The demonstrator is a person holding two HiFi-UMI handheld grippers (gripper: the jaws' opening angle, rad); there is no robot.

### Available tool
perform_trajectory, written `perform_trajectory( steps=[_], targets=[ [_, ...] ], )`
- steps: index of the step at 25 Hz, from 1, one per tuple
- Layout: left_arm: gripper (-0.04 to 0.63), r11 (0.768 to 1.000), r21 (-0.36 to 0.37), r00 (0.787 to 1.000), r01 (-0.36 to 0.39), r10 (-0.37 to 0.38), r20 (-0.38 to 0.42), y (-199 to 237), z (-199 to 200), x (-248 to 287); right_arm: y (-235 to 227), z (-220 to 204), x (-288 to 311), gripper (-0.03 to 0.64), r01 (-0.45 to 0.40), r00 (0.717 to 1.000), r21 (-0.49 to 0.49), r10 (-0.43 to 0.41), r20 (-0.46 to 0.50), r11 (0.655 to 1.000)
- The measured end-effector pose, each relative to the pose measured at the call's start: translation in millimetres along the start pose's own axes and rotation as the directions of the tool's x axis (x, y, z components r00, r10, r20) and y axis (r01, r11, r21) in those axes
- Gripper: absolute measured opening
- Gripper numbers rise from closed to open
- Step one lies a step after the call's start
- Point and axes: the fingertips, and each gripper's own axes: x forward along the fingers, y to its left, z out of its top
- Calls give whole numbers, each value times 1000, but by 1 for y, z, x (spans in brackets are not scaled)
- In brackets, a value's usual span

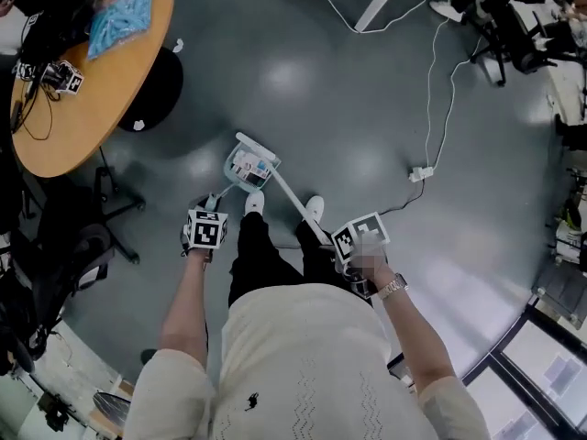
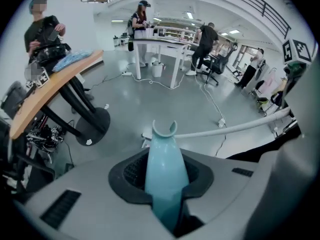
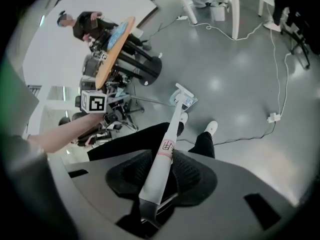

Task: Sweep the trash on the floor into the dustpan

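- Head view alone takes in the whole stance. The left gripper [image 1: 210, 211] and right gripper [image 1: 332, 243] are held low in front of the person. White shoes [image 1: 315, 208] stand on the grey floor [image 1: 367, 99], with the dustpan [image 1: 249, 166] just ahead of the toes.
- Left gripper view shows its jaws clenched on the dustpan's pale blue handle [image 2: 165, 174], which runs out between them. The pan itself is hidden below.
- Right gripper view shows its jaws clamped on the white broom handle [image 3: 164, 161]. The handle slants down to the broom head [image 3: 183, 91] at the dustpan's far edge.
- Trash [image 1: 246, 164], white and coloured scraps, lies inside the dustpan and is clearest in the head view.
- Round wooden table [image 1: 110, 81] stands to the left with a blue bag [image 1: 120, 15] on it. A white scrap [image 1: 138, 125] lies at the edge of its black base [image 1: 156, 85].
- White cable and power strip [image 1: 421, 173] lie to the right, well apart from the dustpan.
- People at far desks appear only in the left gripper view.
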Motion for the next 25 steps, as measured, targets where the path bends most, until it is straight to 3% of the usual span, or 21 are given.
perform_trajectory(
  steps=[5, 12, 17, 22, 25],
  targets=[
    [92, 991, -111, 995, -79, 85, 49, -54, -19, -10, -40, -35, -15, 133, 28, 997, -122, -36, -69, 992],
    [92, 961, -270, 995, -65, 82, 51, -98, -72, -15, -62, -56, -33, 133, 46, 995, -176, -60, -74, 983],
    [92, 940, -335, 995, -65, 84, 44, -102, -127, -33, -48, -79, -19, 132, 77, 987, -246, -110, -121, 966],
    [92, 934, -350, 995, -68, 87, 39, -95, -171, -56, -16, -101, 1, 132, 74, 986, -261, -110, -125, 963],
    [92, 918, -389, 995, -70, 94, 43, -85, -211, -69, 7, -120, 23, 132, 80, 983, -276, -122, -138, 958]
  ],
)
